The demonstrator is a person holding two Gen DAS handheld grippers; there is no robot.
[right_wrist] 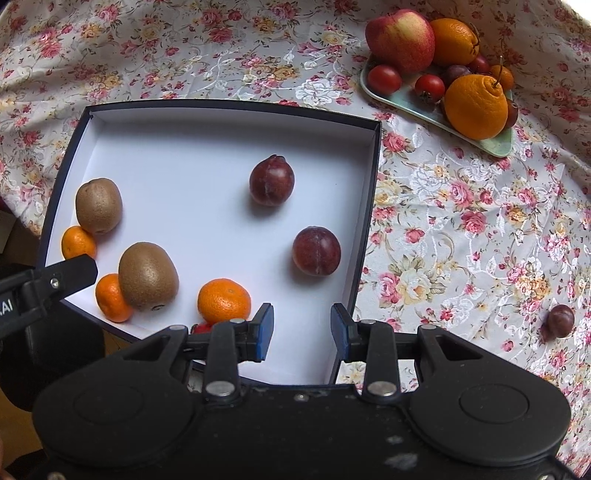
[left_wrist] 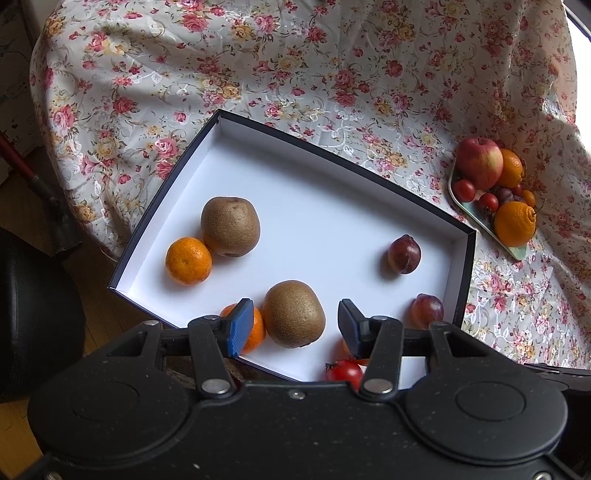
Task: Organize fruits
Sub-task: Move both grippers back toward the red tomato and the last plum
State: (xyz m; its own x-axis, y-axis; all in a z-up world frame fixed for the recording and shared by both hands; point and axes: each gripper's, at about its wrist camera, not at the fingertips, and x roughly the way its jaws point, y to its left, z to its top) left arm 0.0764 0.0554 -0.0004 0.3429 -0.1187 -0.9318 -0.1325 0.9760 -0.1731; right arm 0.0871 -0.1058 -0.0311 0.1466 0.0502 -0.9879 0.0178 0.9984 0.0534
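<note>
Your right gripper (right_wrist: 302, 332) hangs over the near right corner of the box (right_wrist: 229, 107), pointing almost straight down, jaws about half apart with nothing but bare white floor between the blue pads. Your left gripper (left_wrist: 295, 328) is parted too, and empty; the near kiwi (left_wrist: 294, 314) sits just beyond the gap, not pinched.

Now the bit that matters. A loose plum (right_wrist: 560, 320) lies out on the flowered cloth (right_wrist: 461, 221), off to the right of your right gripper and outside the box wall. It's my guess for the next pick. The right hand is clearly the nearer one; the left sits over the box's near left side. The plum is nearly round, so no long axis to line up with, and any jaw angle should do.

The rest of the fruit waits on the green tray (right_wrist: 495, 146), far right, beyond the box corner.

Count in the box: two kiwis, the far kiwi (right_wrist: 98, 205) by the left wall; two plums, a far plum (right_wrist: 272, 180) and a near plum (right_wrist: 316, 251); three mandarins, one (right_wrist: 224, 301) just left of your right gripper; and one tomato (left_wrist: 344, 372), half hidden behind the fingers.

On the tray: one apple (right_wrist: 400, 35), two big oranges, at least two tomatoes, some dark plums and something small and orange tucked behind, too crowded to count.
</note>
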